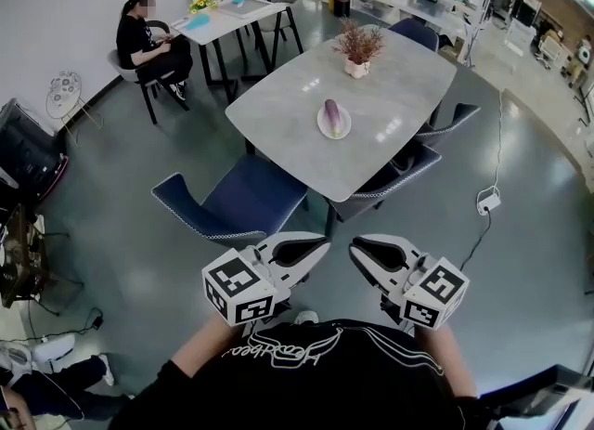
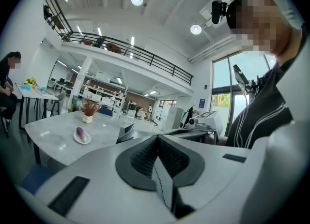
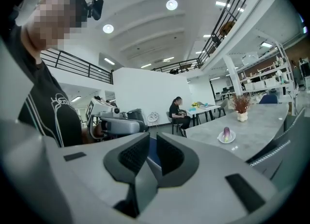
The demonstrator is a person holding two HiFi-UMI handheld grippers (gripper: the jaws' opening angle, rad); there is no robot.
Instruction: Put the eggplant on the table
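A purple eggplant (image 1: 331, 114) lies on a small white plate (image 1: 342, 130) in the middle of the grey table (image 1: 399, 94), well ahead of me. The left gripper view shows the eggplant (image 2: 80, 133) far off to the left; in the right gripper view the eggplant (image 3: 226, 133) is far off to the right. Both grippers are held close to my chest, several steps short of the table. My left gripper (image 1: 323, 241) (image 2: 156, 140) is shut and empty. My right gripper (image 1: 355, 245) (image 3: 152, 143) shows a narrow gap between its pads, with nothing in it.
Blue chairs (image 1: 237, 201) (image 1: 385, 182) stand on the near side of the table, between me and it. A potted dried plant (image 1: 357, 47) sits at the table's far end. A person (image 1: 144, 43) sits at a second table to the left. A power strip and cable (image 1: 487, 201) lie on the floor at right.
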